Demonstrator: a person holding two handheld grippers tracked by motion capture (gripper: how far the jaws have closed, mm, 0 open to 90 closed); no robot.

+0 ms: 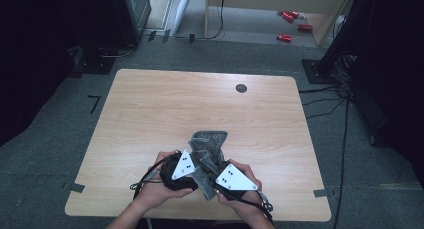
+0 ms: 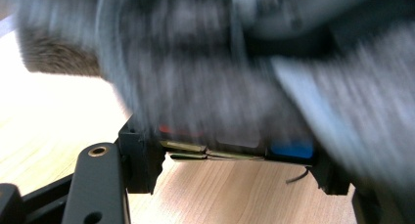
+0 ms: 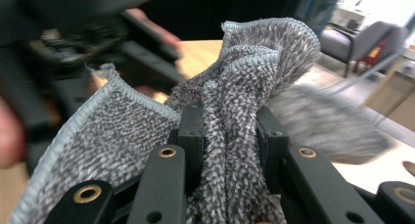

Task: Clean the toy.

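You had the soft, limp grey cloth [image 3: 235, 136] bunched at the table's [image 1: 150, 104] six o'clock edge; your right gripper [image 3: 230, 136] pinched a fold, while your left gripper's [image 2: 235, 150] hold couldn't be told. Hemmed edges looked the surest hold.

bare table [image 1: 150, 109] on all sides, small dark disc [image 1: 241, 88] far right, grey cloth [image 1: 210, 141] between grippers

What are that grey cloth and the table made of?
Cloth: seemingly woven microfibre or terry, matt, with a speckled grey weave and a stitched pale hem; it bunches softly. Table: looks like wood or wood-look laminate, smooth with a faint sheen and pale grain lines; which one is unclear.
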